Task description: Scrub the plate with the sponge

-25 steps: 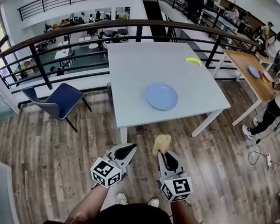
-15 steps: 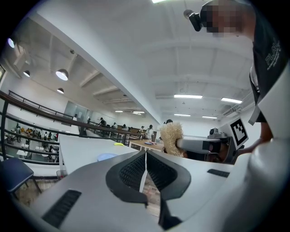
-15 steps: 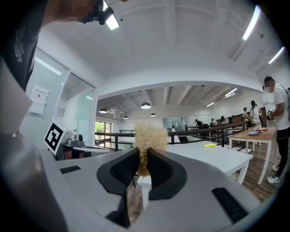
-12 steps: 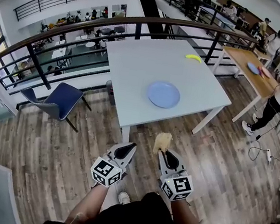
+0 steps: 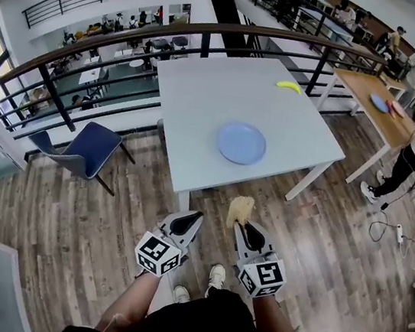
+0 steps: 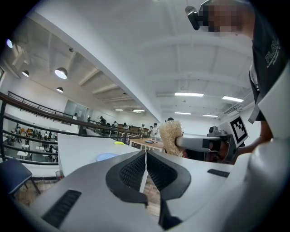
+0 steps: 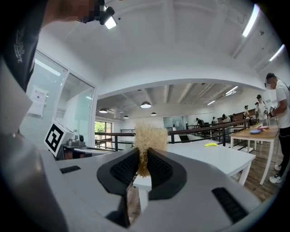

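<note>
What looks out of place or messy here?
Nothing is spilled or broken. The blue plate lies flat on the white table. The one stray thing is a banana near the far edge. The sponge sits pinched in the right gripper.

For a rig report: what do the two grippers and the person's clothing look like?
Both the left gripper and the right gripper have light grey, wedge-shaped jaws with black ribbed pads. Each carries a white cube with black square markers. The person wears a black shirt.
</note>
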